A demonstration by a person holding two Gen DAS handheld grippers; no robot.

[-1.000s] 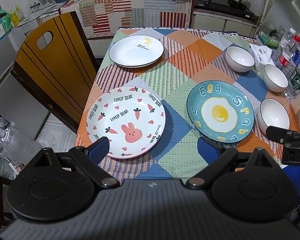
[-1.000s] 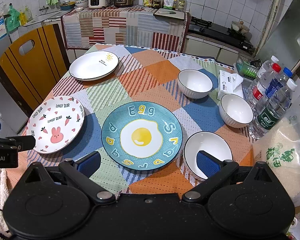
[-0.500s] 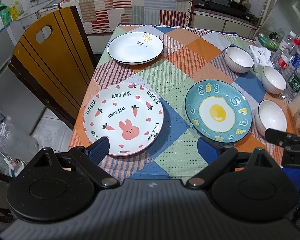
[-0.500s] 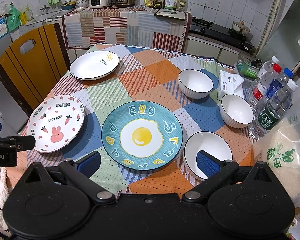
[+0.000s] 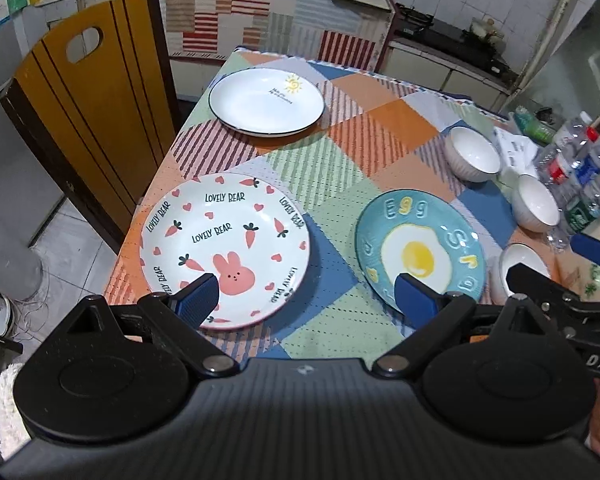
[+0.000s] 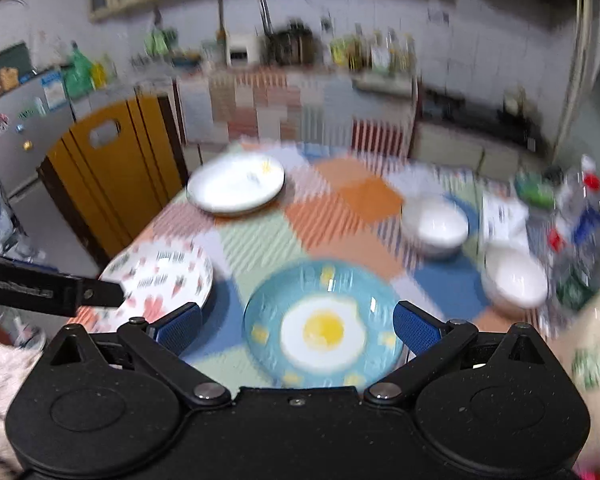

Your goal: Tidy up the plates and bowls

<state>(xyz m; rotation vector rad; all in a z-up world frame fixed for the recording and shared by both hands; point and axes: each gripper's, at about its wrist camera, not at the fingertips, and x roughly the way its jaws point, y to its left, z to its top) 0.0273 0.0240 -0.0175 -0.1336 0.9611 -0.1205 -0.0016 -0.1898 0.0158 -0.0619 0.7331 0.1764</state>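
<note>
Three plates lie on the patchwork tablecloth (image 5: 340,168): a white sun plate (image 5: 266,102) at the far left, a pink rabbit plate (image 5: 224,248) at the near left, and a blue egg plate (image 5: 420,252) at the near middle. Three white bowls (image 5: 474,154) (image 5: 538,202) (image 5: 520,264) stand in a row on the right. My left gripper (image 5: 306,300) is open and empty above the near table edge, between the rabbit and egg plates. My right gripper (image 6: 298,326) is open and empty, over the near part of the egg plate (image 6: 324,324); that view is blurred.
A yellow wooden chair back (image 5: 96,92) stands against the table's left side. Water bottles (image 5: 580,176) and a tissue pack (image 5: 514,146) crowd the right edge, with a rice bag (image 6: 592,352) at the near right. A cloth-covered counter (image 5: 276,12) is behind the table.
The right gripper has swung and dropped lower toward the egg plate, blurring its view. The left gripper has shifted a little over the table edge. Both jaws stay open and the dishes have not moved.
</note>
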